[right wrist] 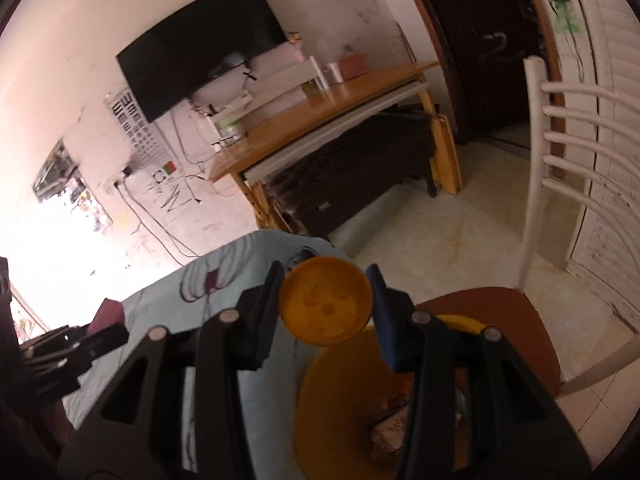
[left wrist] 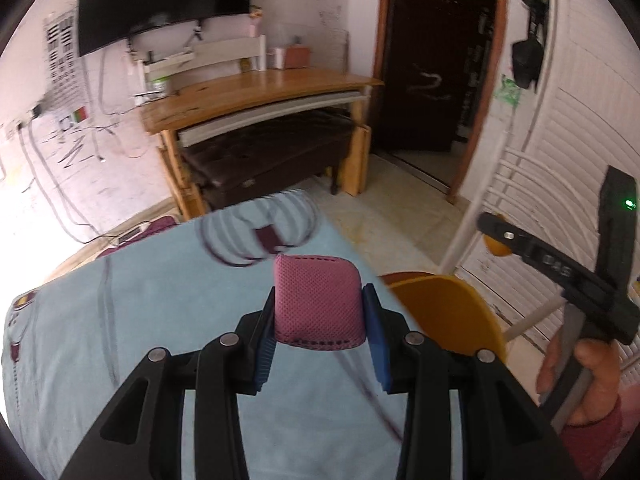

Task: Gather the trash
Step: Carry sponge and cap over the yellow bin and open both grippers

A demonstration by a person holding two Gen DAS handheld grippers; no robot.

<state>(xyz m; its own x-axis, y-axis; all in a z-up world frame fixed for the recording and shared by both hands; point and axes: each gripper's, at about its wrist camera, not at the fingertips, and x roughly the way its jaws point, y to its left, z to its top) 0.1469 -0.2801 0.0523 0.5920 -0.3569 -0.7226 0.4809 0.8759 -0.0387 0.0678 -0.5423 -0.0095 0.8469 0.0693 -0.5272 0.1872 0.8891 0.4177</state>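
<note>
My left gripper [left wrist: 320, 308] is shut on a pink mesh pad [left wrist: 318, 300] and holds it above the light blue bedsheet [left wrist: 140, 320]. My right gripper [right wrist: 326, 304] is shut on a round yellow cap [right wrist: 325, 306], held above a yellow bin [right wrist: 344, 404] that has scraps of trash inside. The bin's rim also shows in the left wrist view [left wrist: 444, 308], to the right of the bed. The right gripper shows in the left wrist view [left wrist: 496, 240] at the right, with the yellow cap in it. The left gripper shows at the left edge of the right wrist view [right wrist: 108, 324].
A white chair [right wrist: 536, 208] with a brown seat stands behind the bin. A wooden desk [left wrist: 260, 92] with a dark bench under it stands against the wall below a black TV [left wrist: 164, 0]. A dark doorway [left wrist: 436, 60] and white louvred doors [left wrist: 580, 120] are at the right.
</note>
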